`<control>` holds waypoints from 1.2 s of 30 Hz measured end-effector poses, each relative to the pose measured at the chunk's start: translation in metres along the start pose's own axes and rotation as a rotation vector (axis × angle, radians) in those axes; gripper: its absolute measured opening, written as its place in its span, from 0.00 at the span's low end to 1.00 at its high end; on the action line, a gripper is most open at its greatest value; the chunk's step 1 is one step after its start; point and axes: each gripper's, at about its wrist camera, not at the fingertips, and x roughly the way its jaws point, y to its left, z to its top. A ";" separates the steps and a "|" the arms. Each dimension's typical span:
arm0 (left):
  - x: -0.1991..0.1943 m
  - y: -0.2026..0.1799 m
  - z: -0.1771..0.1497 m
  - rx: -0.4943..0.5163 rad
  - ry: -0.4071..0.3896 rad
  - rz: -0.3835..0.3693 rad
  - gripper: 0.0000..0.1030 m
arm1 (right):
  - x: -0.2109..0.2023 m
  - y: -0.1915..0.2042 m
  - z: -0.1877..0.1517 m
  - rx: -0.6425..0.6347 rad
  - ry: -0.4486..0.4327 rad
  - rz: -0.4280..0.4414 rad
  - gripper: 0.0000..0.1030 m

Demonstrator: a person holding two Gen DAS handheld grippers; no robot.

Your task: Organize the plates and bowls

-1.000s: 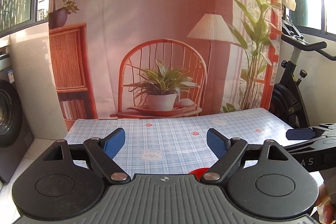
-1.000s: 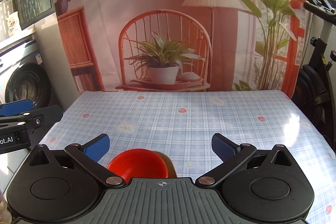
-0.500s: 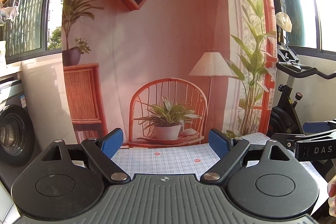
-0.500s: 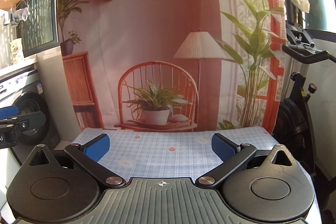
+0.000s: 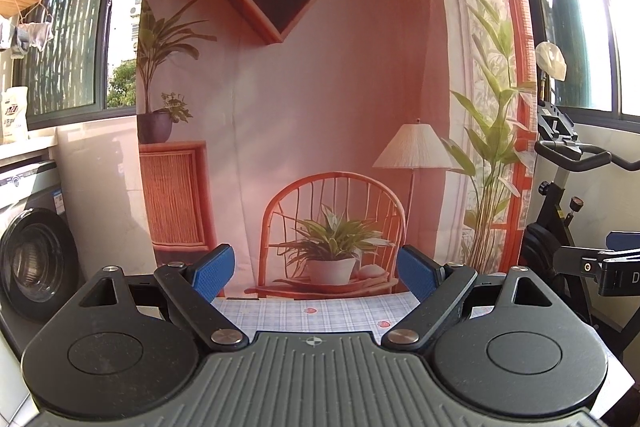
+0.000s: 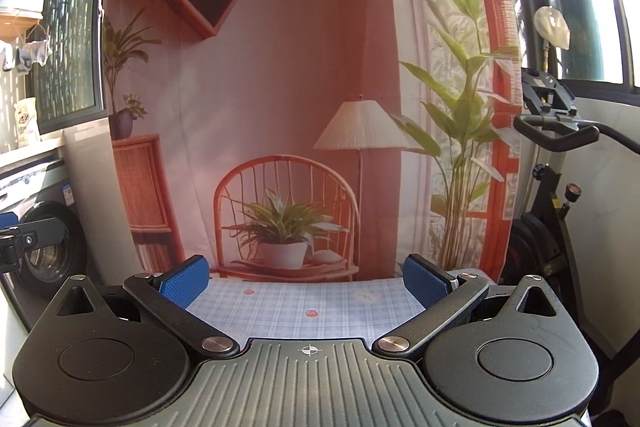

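Both claws have lifted and tipped up since a second ago: back then my right wrist view looked down on a red bowl sitting on the counter just in front of the pads, and now that bowl is out of both views, so I cannot tell where it is. No plate shows either.

My left claw (image 5: pixel 314 269) stands wide open with nothing between its blue pads (image 5: pixel 212 267); only the far strip of the counter (image 5: pixel 320 313) with its blue checked cloth shows in the gap. My right claw (image 6: pixel 306 281) is likewise spread wide and empty, and a bit more of the counter (image 6: pixel 304 301) shows between its pads (image 6: pixel 184 285).

Beyond the far edge of the counter hangs a printed backdrop (image 5: pixel 320 87) of a chair, potted plant and lamp. A washing machine (image 5: pixel 34 263) stands at the left and an exercise bike (image 5: pixel 560 203) at the right. The right claw's tip (image 5: pixel 618 263) pokes in at the right edge of the left wrist view, and the left claw's tip (image 6: pixel 24 235) at the left edge of the right wrist view.
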 end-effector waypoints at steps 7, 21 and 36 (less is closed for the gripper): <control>0.002 0.005 -0.001 -0.006 0.012 -0.003 0.88 | -0.001 0.000 0.000 0.005 -0.004 -0.002 1.00; -0.001 0.008 0.001 -0.012 0.007 0.002 0.88 | -0.007 0.001 0.002 0.009 -0.018 -0.004 1.00; -0.002 0.013 0.000 -0.023 0.020 -0.015 0.88 | -0.011 0.002 0.002 0.012 -0.025 -0.004 1.00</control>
